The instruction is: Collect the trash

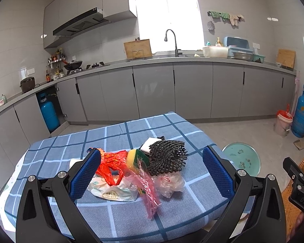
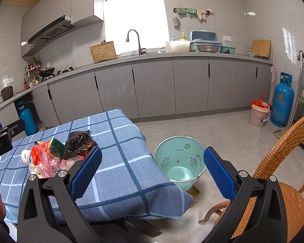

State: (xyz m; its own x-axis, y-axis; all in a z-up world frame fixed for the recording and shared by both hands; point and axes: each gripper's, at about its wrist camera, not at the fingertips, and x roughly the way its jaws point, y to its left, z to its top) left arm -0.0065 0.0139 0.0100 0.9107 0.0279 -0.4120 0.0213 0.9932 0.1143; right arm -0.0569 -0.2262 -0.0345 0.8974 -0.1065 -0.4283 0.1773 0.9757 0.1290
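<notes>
The left tool (image 1: 152, 172) hangs over the near edge of the tabletop (image 1: 119, 133), its 2 blue pads spread wide with nothing between them. Beyond the pads, on the blue checked cloth, lies the trash in 1 loose heap: a red bag (image 1: 109, 166) at the left, a yellow-green sponge (image 1: 136, 158) leaning on it, a dark mesh scrubber (image 1: 168, 156) at the right with a white block (image 1: 150, 144) just behind it. In front of these lie a pink wrapper (image 1: 148, 190), a crumpled clear bag (image 1: 169, 183) and a printed white packet (image 1: 113, 193). The left pad stands just beside the red bag; whether it touches cannot be told.

The right tool (image 2: 153, 172) is likewise wide and holds nothing. It hangs off the right corner of the tabletop, looking toward a pale green bucket (image 2: 179, 158) that stands upright on the floor close against the cloth's hanging corner. In this view the heap sits to the left of its left pad, with a small white bottle (image 2: 26, 157) lying at the heap's far left. A wicker chair (image 2: 289, 162) stands to the right of the bucket.

Farther off, near the cabinets, a pinkish bin (image 2: 259, 114) with a red liner stands beside a blue gas cylinder (image 2: 281, 101).
</notes>
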